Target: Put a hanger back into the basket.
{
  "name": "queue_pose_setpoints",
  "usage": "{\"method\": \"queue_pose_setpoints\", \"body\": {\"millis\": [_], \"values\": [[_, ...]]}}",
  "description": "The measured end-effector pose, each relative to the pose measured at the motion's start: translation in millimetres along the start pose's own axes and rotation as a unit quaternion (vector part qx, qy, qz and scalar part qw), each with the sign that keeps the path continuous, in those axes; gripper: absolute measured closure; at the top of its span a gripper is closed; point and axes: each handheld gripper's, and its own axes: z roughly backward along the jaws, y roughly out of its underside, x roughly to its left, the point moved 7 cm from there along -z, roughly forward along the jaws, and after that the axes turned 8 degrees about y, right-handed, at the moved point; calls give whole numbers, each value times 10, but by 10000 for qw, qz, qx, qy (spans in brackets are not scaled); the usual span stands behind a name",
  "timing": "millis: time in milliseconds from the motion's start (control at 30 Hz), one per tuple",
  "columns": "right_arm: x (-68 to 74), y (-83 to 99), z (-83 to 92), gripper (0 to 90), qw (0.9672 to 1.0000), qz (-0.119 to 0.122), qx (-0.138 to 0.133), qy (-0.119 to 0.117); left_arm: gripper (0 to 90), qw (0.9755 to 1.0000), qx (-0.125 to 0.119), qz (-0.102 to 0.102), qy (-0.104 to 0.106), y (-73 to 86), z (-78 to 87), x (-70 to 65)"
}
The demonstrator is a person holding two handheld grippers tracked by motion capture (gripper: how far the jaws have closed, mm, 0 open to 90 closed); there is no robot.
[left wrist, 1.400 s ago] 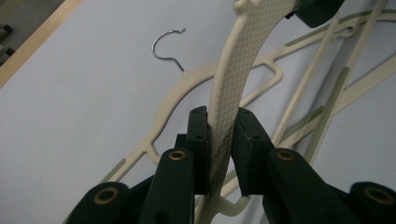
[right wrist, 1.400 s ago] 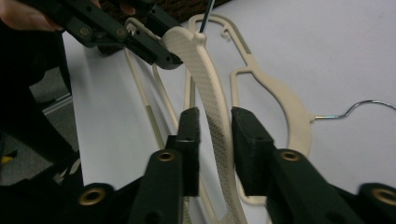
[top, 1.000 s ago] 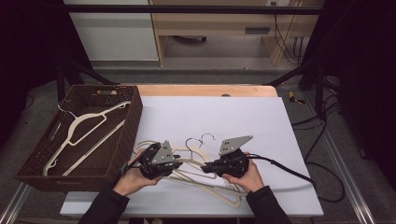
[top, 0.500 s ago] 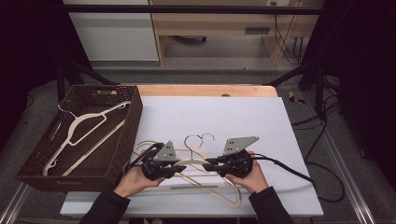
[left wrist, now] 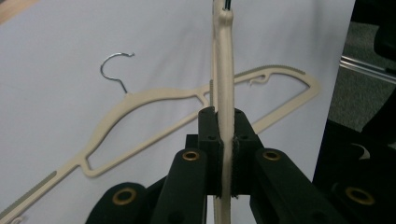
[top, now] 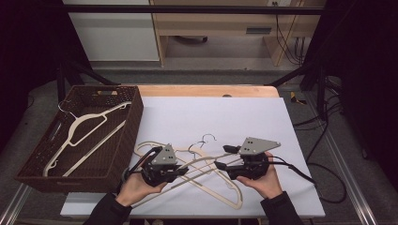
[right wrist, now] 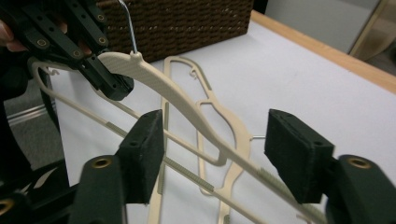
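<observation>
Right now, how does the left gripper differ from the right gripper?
The left gripper is shut on a cream hanger, holding it off the table; the right gripper has just been opening, its pads clear of that hanger, which passes between them. The left gripper sits nearer the wicker basket. Both have black jaws.

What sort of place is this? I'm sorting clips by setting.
Probably a lab or recording room, not a home: a table under a white sheet, dark curtains, loose cables on the floor, and hand-held grippers handling hangers.
</observation>
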Motion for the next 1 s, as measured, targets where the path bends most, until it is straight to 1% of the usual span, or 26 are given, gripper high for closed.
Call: {"method": "queue_pose_setpoints", "body": {"millis": [67,100,200,233,300,367,400,433,533,567,633,667,767,833,867,900,1000], "values": [[-28,-4,73,347,9998,-152,-151,32,859,9998,-146,116,-86,-38,57,-6],[-65,13,117,330,9994,-256,-200,87,860,9996,-196,143,-126,-54,93,-3],[-166,86,209,277,9983,-438,-228,309,859,9987,-379,234,-250,-106,225,18],[-213,124,246,255,9974,-532,-241,425,859,9983,-425,247,-304,-121,263,31],[-278,179,295,210,9961,-641,-259,556,859,9973,-561,274,-391,-154,382,70],[-351,252,349,177,9938,-755,-260,770,860,9966,-605,310,-463,-169,472,110],[-374,276,365,164,9932,-767,-259,832,859,9963,-624,312,-511,-181,540,140],[-403,313,388,149,9918,-844,-260,918,859,9960,-639,302,-552,-189,581,156],[-457,392,429,124,9897,-909,-240,1079,859,9944,-747,324,-681,-230,769,214],[-473,418,441,115,9889,-937,-228,1126,859,9937,-804,345,-703,-251,862,236],[-510,465,472,101,9870,-980,-176,1265,859,9921,-910,365,-776,-285,995,271],[-523,472,479,99,9866,-945,-181,1317,859,9912,-949,395,-839,-303,1091,306],[-549,489,512,92,9847,-1050,-237,1374,859,9882,-1054,420,-1027,-327,1285,399],[-560,505,521,85,9842,-1056,-224,1402,859,9859,-1116,449,-1160,-321,1413,487],[-563,516,527,86,9837,-1074,-205,1426,859,9843,-1177,494,-1216,-314,1471,536],[-572,527,531,86,9837,-1067,-198,1435,859,9834,-1172,544,-1273,-294,1533,592],[-586,563,542,84,9828,-1106,-143,1469,859,9784,-1210,712,-1519,-222,1707,789]]}}
